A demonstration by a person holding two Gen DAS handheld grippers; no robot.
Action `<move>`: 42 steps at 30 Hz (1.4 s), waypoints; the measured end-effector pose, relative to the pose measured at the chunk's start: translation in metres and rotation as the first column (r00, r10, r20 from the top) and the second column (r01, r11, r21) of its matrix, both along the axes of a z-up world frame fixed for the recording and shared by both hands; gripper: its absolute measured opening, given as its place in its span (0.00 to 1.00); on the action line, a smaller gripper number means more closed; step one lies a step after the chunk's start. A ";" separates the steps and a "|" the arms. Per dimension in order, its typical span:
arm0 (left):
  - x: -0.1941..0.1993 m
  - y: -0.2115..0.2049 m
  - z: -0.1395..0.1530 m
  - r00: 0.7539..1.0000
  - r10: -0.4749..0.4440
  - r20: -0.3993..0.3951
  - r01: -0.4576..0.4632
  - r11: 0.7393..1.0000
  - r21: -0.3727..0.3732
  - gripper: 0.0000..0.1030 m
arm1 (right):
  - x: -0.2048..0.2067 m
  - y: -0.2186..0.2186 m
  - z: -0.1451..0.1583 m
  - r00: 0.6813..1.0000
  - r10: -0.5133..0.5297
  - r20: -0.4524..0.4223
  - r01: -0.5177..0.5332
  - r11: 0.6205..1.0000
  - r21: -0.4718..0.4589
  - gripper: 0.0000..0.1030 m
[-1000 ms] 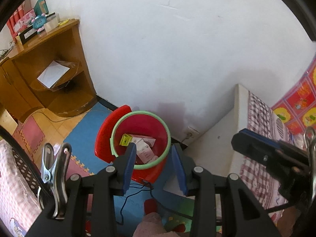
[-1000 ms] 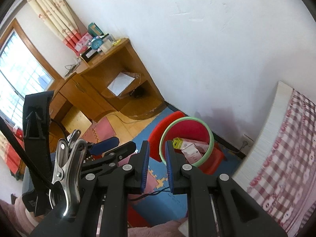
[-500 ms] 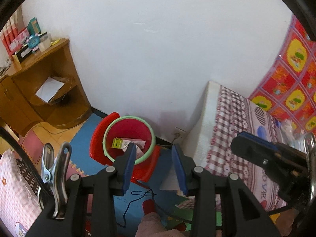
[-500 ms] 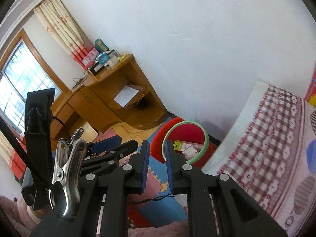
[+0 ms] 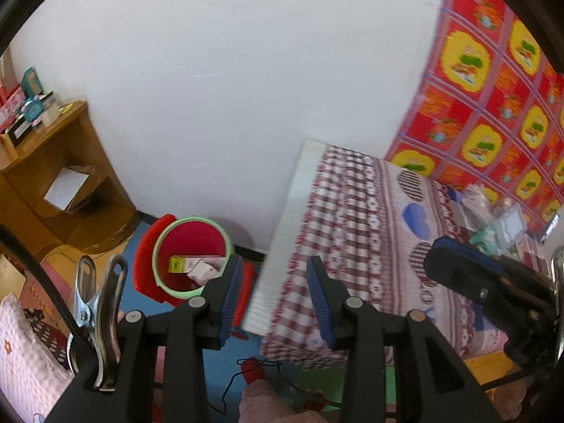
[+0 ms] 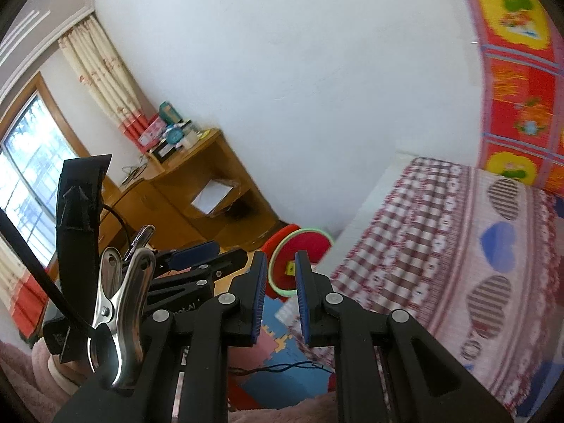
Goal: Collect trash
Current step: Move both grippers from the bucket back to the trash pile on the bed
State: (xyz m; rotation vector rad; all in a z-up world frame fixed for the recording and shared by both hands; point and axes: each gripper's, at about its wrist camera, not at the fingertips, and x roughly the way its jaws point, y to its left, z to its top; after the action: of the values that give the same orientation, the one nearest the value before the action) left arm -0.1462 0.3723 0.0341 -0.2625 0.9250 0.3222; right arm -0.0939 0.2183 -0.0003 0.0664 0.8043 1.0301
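Probably home bedroom: bed [image 5: 370, 218], curtains [image 6: 105, 77], wooden shelf [image 5: 60, 176].

In the left wrist view, the bed [image 5: 370, 232] fills the way from 12 to 3 o'clock, its corner just beside the red bin [image 5: 192, 257] at 11. The wooden shelf unit [image 5: 60, 190] blocks 9. Only blue floor mat [image 5: 218, 370] lies bare between.

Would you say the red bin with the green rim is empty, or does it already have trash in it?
Not empty. The red bin stands upright by the wall, and a yellow packet and white-pink cartons lie at its bottom.
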 end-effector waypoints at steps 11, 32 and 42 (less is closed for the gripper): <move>0.018 -0.078 0.001 0.993 -0.118 0.017 0.118 0.993 -0.015 0.38 | -0.005 -0.084 0.000 0.991 -0.134 -0.001 0.134 0.991 0.008 0.17; 0.094 -0.192 -0.003 0.904 -0.427 0.027 0.428 0.901 -0.068 0.38 | 0.019 -0.217 -0.013 0.894 -0.447 -0.015 0.446 0.894 -0.038 0.22; 0.128 -0.228 -0.009 0.839 -0.544 0.014 0.543 0.835 -0.090 0.38 | 0.034 -0.262 -0.024 0.801 -0.596 -0.063 0.593 0.803 -0.059 0.23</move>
State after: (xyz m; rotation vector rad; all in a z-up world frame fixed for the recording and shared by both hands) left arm -0.0187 0.1442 0.0246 -0.0694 0.9866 -0.2489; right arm -0.0601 -0.0439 -0.0242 0.3136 0.7996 0.4111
